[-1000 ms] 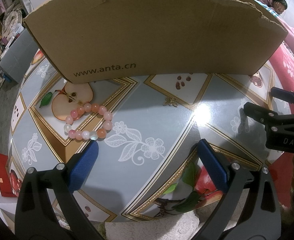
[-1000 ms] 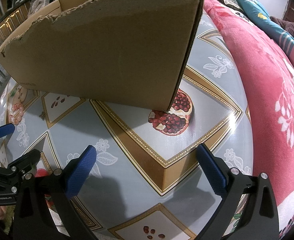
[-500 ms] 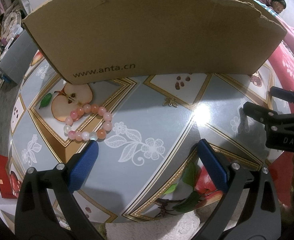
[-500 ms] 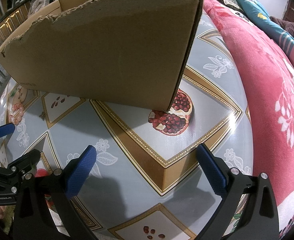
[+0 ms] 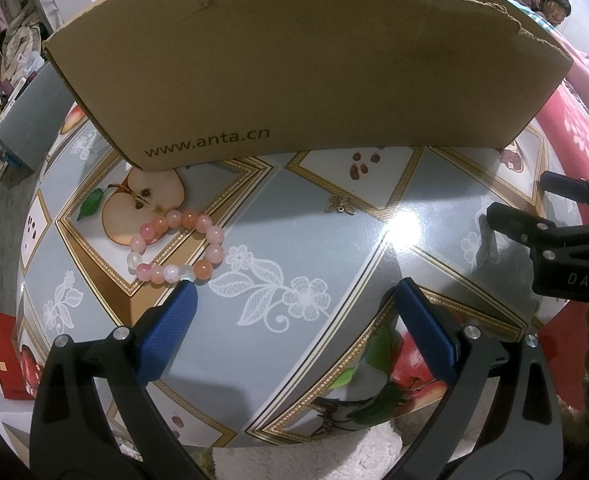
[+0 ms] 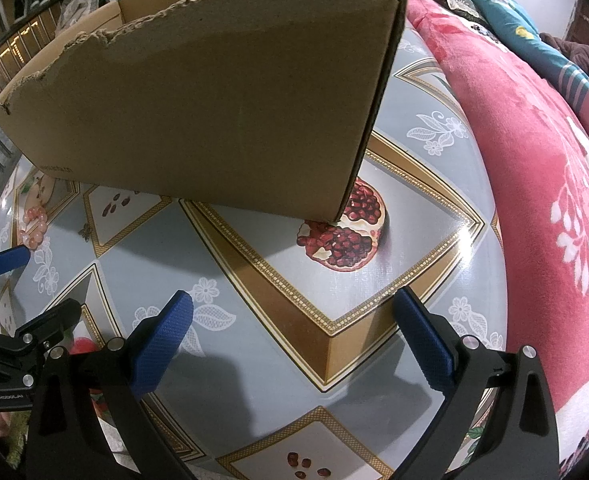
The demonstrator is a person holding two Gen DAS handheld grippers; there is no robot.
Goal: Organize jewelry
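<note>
Left wrist view: the left gripper [image 5: 294,312] hangs low over the table [image 5: 334,248], its blue pads [image 5: 166,332] spread wide with nothing between them. The bracelet [image 5: 178,246], a loop of pink, orange and clear beads, lies flat on the table at about 10 o'clock from the gripper, its near beads just beside the left pad tip and partly over a printed apple slice. A small metal charm [image 5: 342,205] lies apart from it at about 12 o'clock, close to the foot of the box [image 5: 294,68], which stands upright across the far side. The right gripper's body shows at 3 o'clock. Against the pictures of a second ago almost nothing has changed: bracelet, charm and box lie as they did, and the gripper has at most crept slightly nearer. Right wrist view: the right gripper [image 6: 292,328] is likewise spread wide and empty, over bare table at the box's near corner; the bracelet [image 6: 34,222] and charm [image 6: 85,233] sit far off at 9 to 10 o'clock, beyond the left gripper's pad. This view also matches the earlier ones. Judgement: nothing is yet picked up; the work stands at its start, the left gripper best placed for the bracelet.
</note>
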